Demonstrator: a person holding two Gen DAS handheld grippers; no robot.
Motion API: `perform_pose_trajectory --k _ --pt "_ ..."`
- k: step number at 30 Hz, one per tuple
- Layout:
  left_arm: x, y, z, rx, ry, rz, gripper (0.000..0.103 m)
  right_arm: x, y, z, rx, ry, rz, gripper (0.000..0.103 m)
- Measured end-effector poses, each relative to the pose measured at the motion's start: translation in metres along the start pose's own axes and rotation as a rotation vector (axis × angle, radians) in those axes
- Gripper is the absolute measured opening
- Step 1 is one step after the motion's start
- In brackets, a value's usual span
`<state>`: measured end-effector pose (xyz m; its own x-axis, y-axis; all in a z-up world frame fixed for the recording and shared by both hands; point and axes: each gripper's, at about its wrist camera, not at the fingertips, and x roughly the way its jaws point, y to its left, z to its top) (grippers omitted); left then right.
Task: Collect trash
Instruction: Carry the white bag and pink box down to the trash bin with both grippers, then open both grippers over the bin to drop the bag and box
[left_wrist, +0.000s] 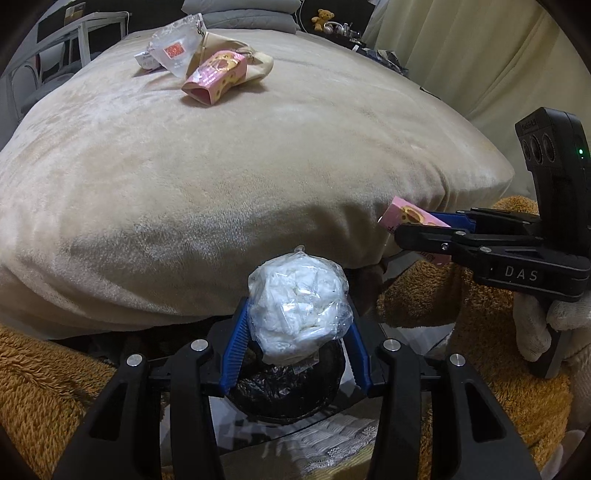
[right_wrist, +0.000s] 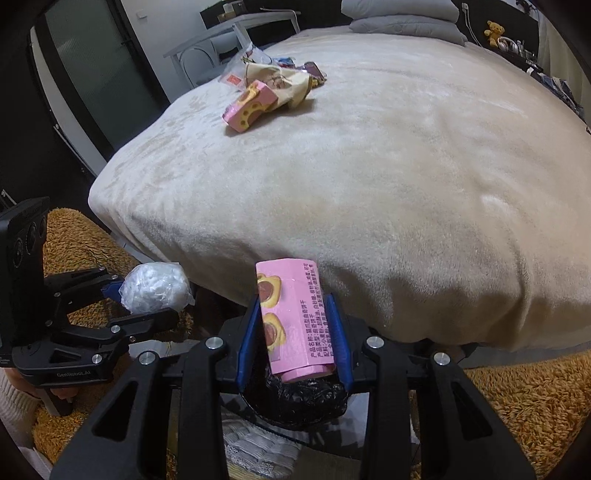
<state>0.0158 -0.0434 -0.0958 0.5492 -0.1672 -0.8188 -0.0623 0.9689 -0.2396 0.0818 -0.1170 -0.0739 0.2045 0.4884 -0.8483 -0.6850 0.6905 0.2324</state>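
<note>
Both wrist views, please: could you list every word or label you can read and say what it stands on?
"DAS": on the right gripper body, left wrist view.
"GenRobot.AI": on the left gripper body, right wrist view.
Chinese print on the held pink box: too small to read.
Red label on the clear bag on the bed: blurred.
Other pink box: no readable text.

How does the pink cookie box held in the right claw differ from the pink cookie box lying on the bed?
The pink cardboard cookie box in the right claw is clamped between blue pads, off the bed; the second pink cookie box lies loose on the beige blanket against crumpled wrappers. Both share the pink cookie print.
</note>
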Motion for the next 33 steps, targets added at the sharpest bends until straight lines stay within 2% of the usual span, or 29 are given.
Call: perform_pose_trajectory --k 7,15,20,21,22,24,26,33 --pt "0.019 -0.009 -0.005 0.026 0.081 0.021 0.047 0.017 -0.005 -0.005 0.059 0.098 0.003 0.037" --pt "0.04 -0.01 -0.006 0.028 0.182 0.039 0.047 0.033 -0.005 -0.009 0.123 0.184 0.063 0.037" --pt "0.044 -0.012 -0.006 0.029 0.191 0.048 0.047 0.036 -0.004 -0.008 0.129 0.193 0.055 0.037" --pt "0.044 -0.01 -0.006 0.022 0.193 0.052 0.047 0.036 -0.004 -0.008 0.133 0.195 0.059 0.039" --pt "0.045 -0.01 -0.006 0.015 0.196 0.056 0.049 0.036 -0.004 -0.008 0.138 0.192 0.065 0.046" --pt "0.045 -0.009 -0.006 0.011 0.201 0.06 0.057 0.034 -0.006 -0.007 0.142 0.183 0.064 0.05" --pt "0.044 -0.01 -0.005 0.017 0.197 0.064 0.06 0.035 -0.007 -0.008 0.149 0.185 0.064 0.051" --pt "0.041 -0.006 -0.005 0.004 0.187 0.066 0.06 0.035 -0.006 -0.007 0.137 0.181 0.058 0.051"
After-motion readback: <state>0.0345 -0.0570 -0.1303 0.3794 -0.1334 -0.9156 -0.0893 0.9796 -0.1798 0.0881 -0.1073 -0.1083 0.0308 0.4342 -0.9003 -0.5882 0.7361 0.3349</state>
